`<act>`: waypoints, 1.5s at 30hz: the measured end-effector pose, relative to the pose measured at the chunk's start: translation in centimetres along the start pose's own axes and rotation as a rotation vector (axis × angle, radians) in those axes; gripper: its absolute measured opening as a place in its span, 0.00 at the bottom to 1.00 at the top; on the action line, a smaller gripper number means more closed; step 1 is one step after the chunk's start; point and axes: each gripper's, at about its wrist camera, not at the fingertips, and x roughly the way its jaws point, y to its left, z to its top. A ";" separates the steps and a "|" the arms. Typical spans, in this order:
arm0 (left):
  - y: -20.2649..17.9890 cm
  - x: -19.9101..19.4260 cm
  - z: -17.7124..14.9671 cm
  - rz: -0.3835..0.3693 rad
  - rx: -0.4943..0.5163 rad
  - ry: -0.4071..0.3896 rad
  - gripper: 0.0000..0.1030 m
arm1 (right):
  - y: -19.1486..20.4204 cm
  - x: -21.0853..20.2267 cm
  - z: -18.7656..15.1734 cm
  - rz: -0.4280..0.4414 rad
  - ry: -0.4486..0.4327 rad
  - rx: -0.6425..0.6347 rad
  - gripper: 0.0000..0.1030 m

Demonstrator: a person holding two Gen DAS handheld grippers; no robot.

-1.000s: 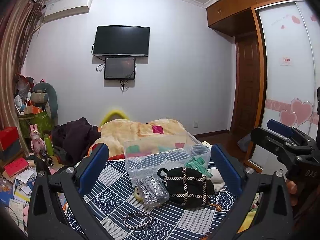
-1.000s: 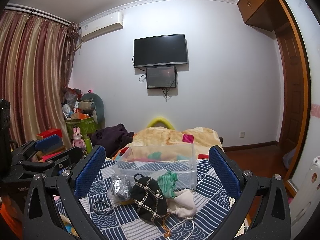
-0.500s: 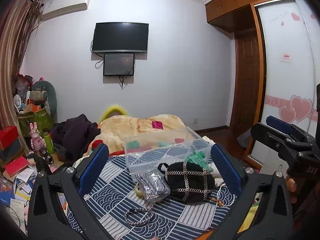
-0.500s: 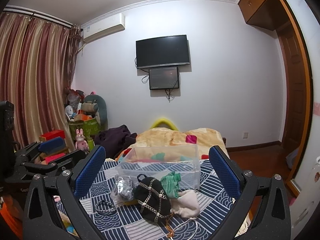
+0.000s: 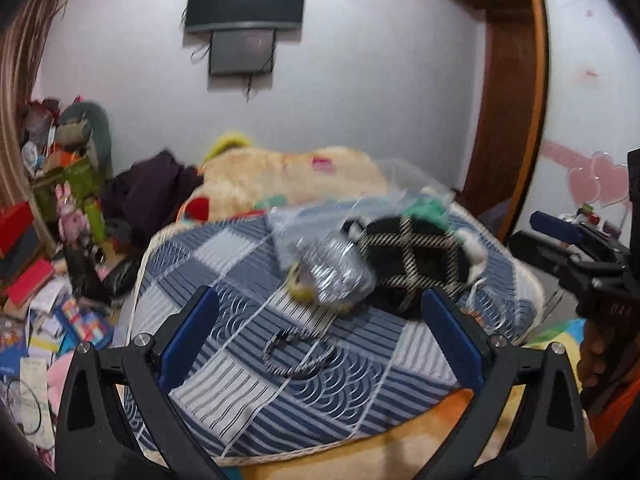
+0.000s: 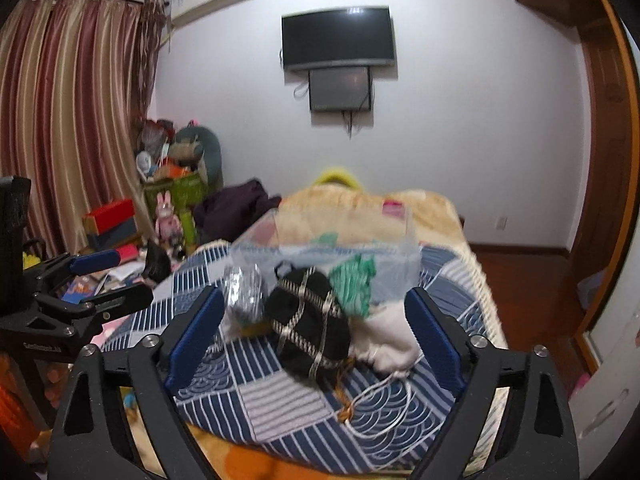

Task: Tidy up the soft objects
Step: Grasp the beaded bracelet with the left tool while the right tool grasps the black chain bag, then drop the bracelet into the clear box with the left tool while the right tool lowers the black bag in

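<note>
Soft items lie on a blue patterned bed cover (image 5: 224, 264): a black pouch with a gold grid (image 5: 412, 256) (image 6: 312, 324), a silver pouch (image 5: 336, 272) (image 6: 244, 284), a green cloth (image 6: 354, 280), a white drawstring bag (image 6: 390, 336) and a braided band (image 5: 298, 348). A clear plastic box (image 6: 340, 240) (image 5: 400, 184) stands behind them. My left gripper (image 5: 320, 340) is open and empty over the band. My right gripper (image 6: 314, 338) is open and empty, with the black pouch between its fingers in the view.
A beige blanket (image 6: 360, 208) and dark clothes (image 5: 148, 192) lie at the bed's far end. Boxes, toys and papers (image 5: 36, 280) crowd the floor on the left. A wardrobe (image 5: 588, 100) stands at the right. A TV (image 6: 338, 38) hangs on the far wall.
Both grippers have tilted down and moved closer to the pile on the bed. The items now sit between and just beyond the fingers. Both stay open.
</note>
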 end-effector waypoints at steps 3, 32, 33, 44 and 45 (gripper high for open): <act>1.1 2.0 -0.9 0.019 -0.021 0.063 0.88 | -0.7 1.9 -0.6 0.006 0.080 0.036 0.75; 3.6 6.8 -3.9 0.010 -0.078 0.208 0.06 | -2.1 5.0 -2.6 0.058 0.205 0.127 0.11; 3.5 6.5 -3.6 0.009 -0.074 0.197 0.06 | -2.1 4.7 -2.4 0.057 0.195 0.127 0.10; 1.9 3.8 2.4 -0.044 -0.032 0.026 0.05 | -1.6 2.8 2.3 0.044 0.022 0.075 0.10; 1.8 3.9 3.1 -0.044 -0.028 0.016 0.05 | -1.6 2.8 2.9 0.041 0.004 0.069 0.10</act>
